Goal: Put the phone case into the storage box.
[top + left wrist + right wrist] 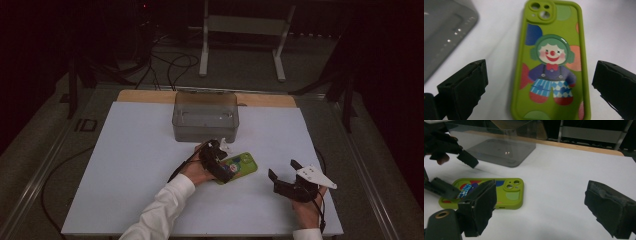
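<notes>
A lime-green phone case [242, 164] with a clown picture lies flat on the white table, camera holes toward the right. My left gripper [223, 161] hovers over its left end, open. In the left gripper view the case [551, 65] lies between the two spread jaws of that gripper [540, 73], and neither jaw touches it. My right gripper [283, 170] stands open to the right of the case, with nothing between its fingers. In the right gripper view the case [509, 192] lies ahead left of this gripper [541, 203], with the left gripper [456, 173] straddling its far end.
A clear plastic box [205, 117] stands behind the case, near the table's far edge; it appears again as a box [499, 145] in the right gripper view. The white tabletop [130, 165] has a wooden strip [145, 96] at the back. Cables and a metal stand lie on the floor beyond.
</notes>
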{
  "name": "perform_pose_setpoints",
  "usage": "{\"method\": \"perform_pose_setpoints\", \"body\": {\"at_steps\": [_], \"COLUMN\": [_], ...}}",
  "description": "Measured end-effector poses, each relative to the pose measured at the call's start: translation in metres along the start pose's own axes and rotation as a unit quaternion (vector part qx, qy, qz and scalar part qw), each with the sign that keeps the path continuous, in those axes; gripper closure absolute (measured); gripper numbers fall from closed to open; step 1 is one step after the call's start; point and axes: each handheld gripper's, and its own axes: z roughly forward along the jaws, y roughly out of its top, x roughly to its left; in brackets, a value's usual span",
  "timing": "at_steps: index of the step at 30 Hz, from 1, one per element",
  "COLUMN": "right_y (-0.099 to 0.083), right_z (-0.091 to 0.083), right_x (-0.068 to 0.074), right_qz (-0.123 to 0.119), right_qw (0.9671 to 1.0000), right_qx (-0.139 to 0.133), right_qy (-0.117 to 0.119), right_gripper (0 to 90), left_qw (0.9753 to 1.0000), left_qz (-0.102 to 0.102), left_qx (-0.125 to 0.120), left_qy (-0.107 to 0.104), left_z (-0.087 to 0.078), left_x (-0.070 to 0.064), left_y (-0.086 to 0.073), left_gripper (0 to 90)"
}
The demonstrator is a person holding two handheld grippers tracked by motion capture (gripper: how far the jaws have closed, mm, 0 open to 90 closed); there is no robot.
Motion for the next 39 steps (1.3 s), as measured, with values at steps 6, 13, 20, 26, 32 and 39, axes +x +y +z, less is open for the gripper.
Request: {"method": "perform_pose_setpoints", "body": {"at_steps": [6,13,20,26,32,39], "right_y": [0.0,0.0,0.0,0.0,0.0,0.0], "right_z": [0.0,0.0,0.0,0.0,0.0,0.001], "right_x": [0.0,-0.001,0.001,0.001,0.0,0.0], "right_qz": [0.001,0.001,0.002,0.003,0.004,0.005], "right_qw": [1.0,1.0,1.0,1.0,1.0,1.0], "right_qx": [-0.001,0.0,0.001,0.002,0.002,0.002], "right_qy": [0.0,0.0,0.001,0.002,0.004,0.006], "right_gripper": [10.8,10.8,10.9,10.9,11.0,11.0], "left_qw": [0.9994,0.9986,0.9951,0.9942,0.9945,0.9952], "left_qz": [-0.001,0.009,0.032,0.039,0.036,0.032], "left_qx": [0.03,0.05,0.093,0.1,0.098,0.092], "left_qy": [-0.015,-0.016,-0.008,-0.006,-0.003,0.007], "left_z": [0.01,0.012,0.014,0.013,0.012,0.006], "left_x": [-0.001,-0.002,-0.004,-0.006,-0.007,-0.006], "left_y": [0.0,0.001,0.009,0.012,0.011,0.009], "left_gripper": [4.9,7.8,11.9,15.5,15.9,16.0]}}
